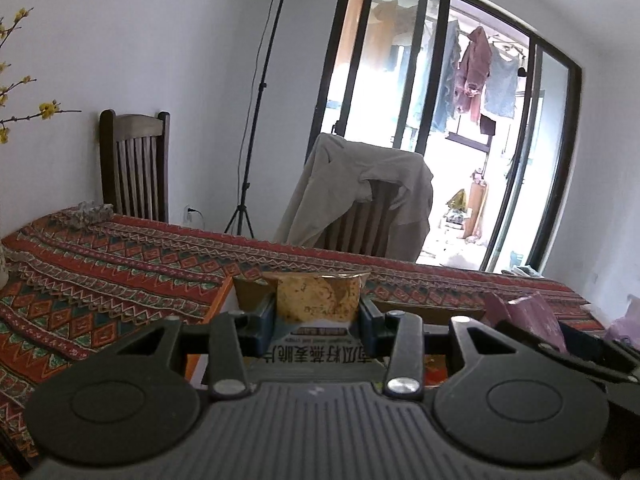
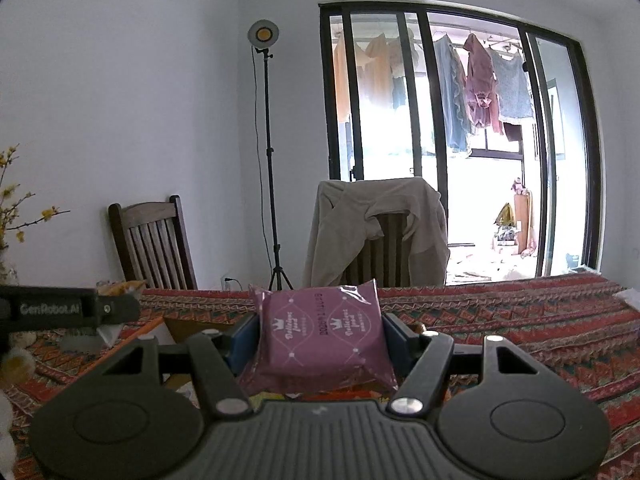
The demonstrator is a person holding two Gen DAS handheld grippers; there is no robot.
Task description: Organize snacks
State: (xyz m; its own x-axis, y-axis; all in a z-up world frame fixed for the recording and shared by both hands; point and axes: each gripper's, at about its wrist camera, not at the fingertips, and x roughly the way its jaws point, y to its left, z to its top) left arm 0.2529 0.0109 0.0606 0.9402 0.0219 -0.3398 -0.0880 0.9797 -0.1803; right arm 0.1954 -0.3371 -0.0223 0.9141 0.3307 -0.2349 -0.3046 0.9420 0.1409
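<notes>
- Left view: my left tongs [image 1: 318,312] are clamped on a brown snack packet [image 1: 318,298]. The blue pads press on its two sides.
- The brown snack packet sits in the middle of this view, sticking up past the tips toward 12 o'clock. It has a white part with dark writing near the bottom.
- Under the packet, toward 9 o'clock, I see the orange edge of a box [image 1: 218,302]. I cannot tell what is inside it.
- The table [image 1: 120,272] has a red cloth with zigzag lines.
- At 3 o'clock I can see my right tongs with a purple snack packet [image 1: 532,316].
- A chair with a beige coat [image 1: 360,196] stands behind the table at 12 o'clock. A dark wooden chair [image 1: 134,168] is at 10 o'clock.
- Right view: my right tongs [image 2: 320,344] are clamped on the purple snack packet [image 2: 320,336]. The blue pads hold it from both sides.
- The purple packet fills the middle of this view and is held up above the table [image 2: 520,320]. It has little white crowns on it.
- At 9 o'clock I see my left tongs [image 2: 68,308], black, with writing on the side.
- Under them is the orange box [image 2: 152,326] again.
- A tall lamp [image 2: 264,34] stands by the wall at 12 o'clock.
</notes>
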